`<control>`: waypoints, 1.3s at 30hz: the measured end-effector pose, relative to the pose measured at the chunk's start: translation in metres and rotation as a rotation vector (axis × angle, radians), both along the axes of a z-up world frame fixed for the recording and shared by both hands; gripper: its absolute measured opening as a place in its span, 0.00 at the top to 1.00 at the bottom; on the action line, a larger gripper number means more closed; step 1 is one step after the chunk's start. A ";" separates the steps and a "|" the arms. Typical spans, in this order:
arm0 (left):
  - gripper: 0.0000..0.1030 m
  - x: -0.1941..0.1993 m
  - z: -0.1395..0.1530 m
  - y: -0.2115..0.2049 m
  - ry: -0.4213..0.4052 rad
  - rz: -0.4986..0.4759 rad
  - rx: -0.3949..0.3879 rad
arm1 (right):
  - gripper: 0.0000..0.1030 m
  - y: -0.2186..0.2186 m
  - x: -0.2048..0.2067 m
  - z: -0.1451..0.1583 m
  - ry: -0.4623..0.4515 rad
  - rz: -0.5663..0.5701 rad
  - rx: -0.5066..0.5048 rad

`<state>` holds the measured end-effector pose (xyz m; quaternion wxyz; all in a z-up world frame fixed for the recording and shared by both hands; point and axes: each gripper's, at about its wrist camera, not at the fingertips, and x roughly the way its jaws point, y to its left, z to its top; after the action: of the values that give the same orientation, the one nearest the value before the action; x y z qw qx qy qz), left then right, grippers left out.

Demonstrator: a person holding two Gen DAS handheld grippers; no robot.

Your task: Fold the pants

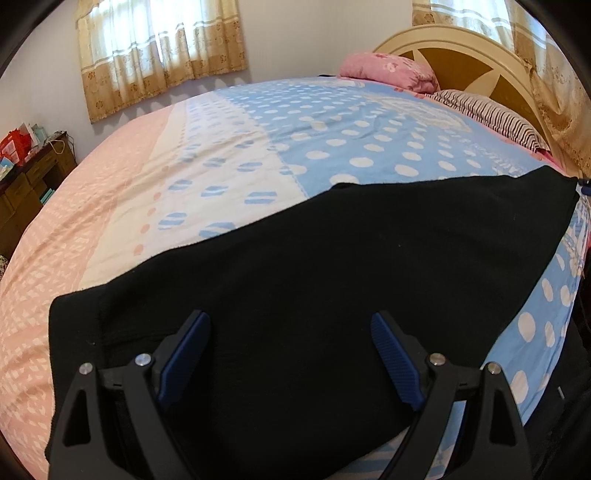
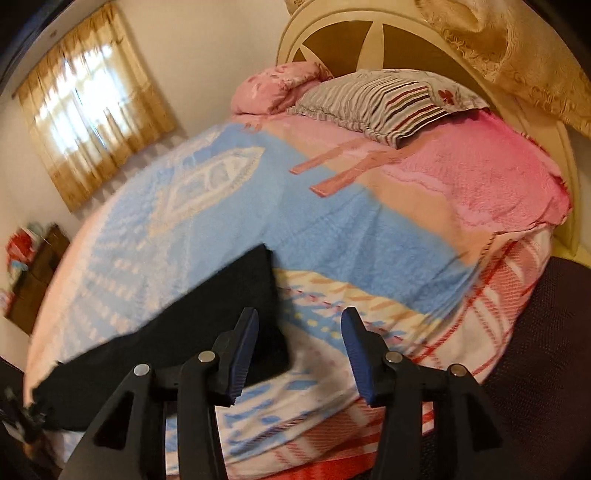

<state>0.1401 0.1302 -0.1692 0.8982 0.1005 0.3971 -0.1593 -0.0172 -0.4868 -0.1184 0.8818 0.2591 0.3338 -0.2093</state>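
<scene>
The black pants (image 1: pixel 332 251) lie flat as a long band across the near side of the bed's patterned blanket (image 1: pixel 229 155). My left gripper (image 1: pixel 291 317) hovers just above them near their left end, open wide, with nothing pinched between its blue pads. In the right wrist view the pants (image 2: pixel 184 332) end in a straight edge just beside my right gripper (image 2: pixel 300 314). This gripper is open. Its left finger (image 2: pixel 243 350) is over the pants' corner and its right finger over the bare blanket (image 2: pixel 351 229). That view is blurred.
A striped pillow (image 2: pixel 388 99) and a pink bundle (image 2: pixel 273 88) lie against the round headboard (image 2: pixel 369 33). A wooden cabinet (image 1: pixel 26 184) stands far left below a curtained window (image 1: pixel 159 48). A dark mesh chair (image 2: pixel 546 332) stands beside the bed's right edge.
</scene>
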 end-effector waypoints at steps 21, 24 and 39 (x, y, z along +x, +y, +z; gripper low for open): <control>0.11 0.004 -0.001 0.004 0.013 0.011 -0.023 | 0.95 0.036 0.013 0.016 0.047 0.024 -0.128; 0.10 0.004 -0.002 0.003 0.014 0.010 -0.024 | 0.95 0.023 0.011 -0.005 0.082 -0.005 -0.086; 0.09 0.005 -0.002 0.004 0.014 0.006 -0.022 | 0.55 0.096 0.026 0.023 0.031 0.175 -0.222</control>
<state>0.1448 0.1338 -0.1713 0.8969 0.0885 0.4020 -0.1618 0.0088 -0.3912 -0.0951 0.9147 0.1267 0.3434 -0.1713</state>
